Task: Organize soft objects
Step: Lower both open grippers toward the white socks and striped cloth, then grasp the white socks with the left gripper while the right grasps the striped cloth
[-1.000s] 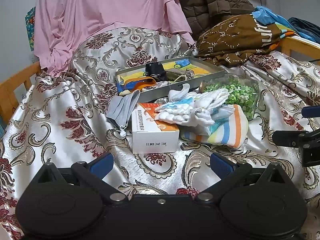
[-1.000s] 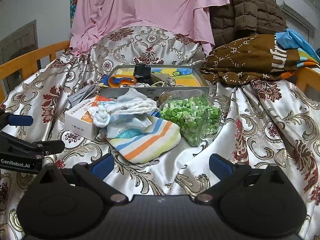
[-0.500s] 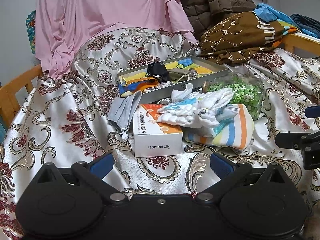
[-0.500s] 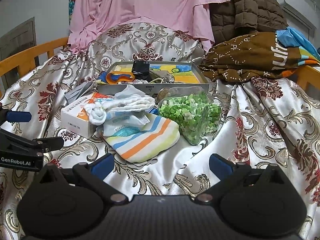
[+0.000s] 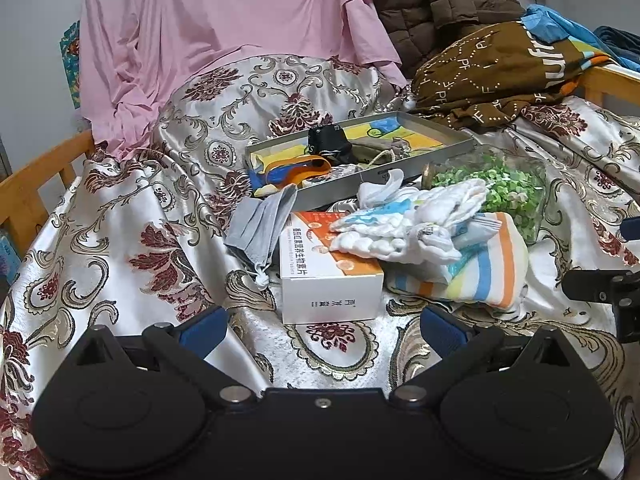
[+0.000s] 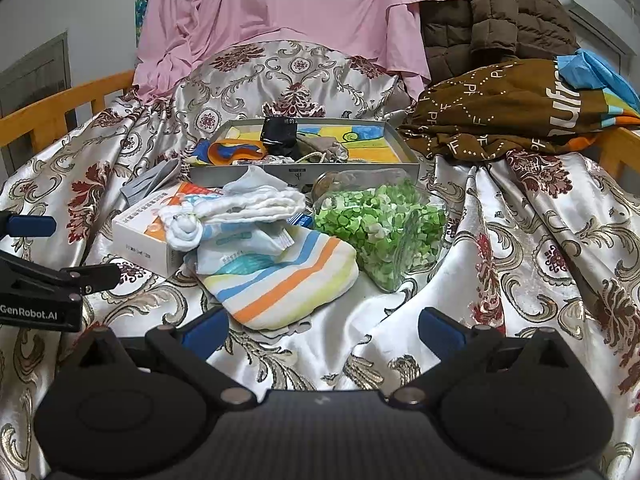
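A pile sits mid-bed: a white knitted cloth (image 5: 416, 220) (image 6: 240, 210) lies over an orange-white box (image 5: 328, 280) (image 6: 148, 236) and a striped pouch (image 5: 484, 268) (image 6: 280, 280). A grey face mask (image 5: 260, 224) (image 6: 150, 182) lies to the left of the box. A grey tray (image 5: 460, 148) (image 6: 304, 174) behind holds small soft items. My left gripper (image 5: 320, 326) is open and empty, just short of the box. My right gripper (image 6: 322, 328) is open and empty, just short of the striped pouch.
A clear bag of green pieces (image 5: 504, 192) (image 6: 384, 232) lies right of the pile. A brown printed blanket (image 6: 516, 108) and a quilted jacket (image 6: 492, 12) lie at the back right, a pink sheet (image 5: 224, 44) behind. Wooden bed rails (image 6: 60, 108) run along both sides.
Both grippers have moved slightly forward toward the pile, which now looks a little larger. Both stay open and empty.
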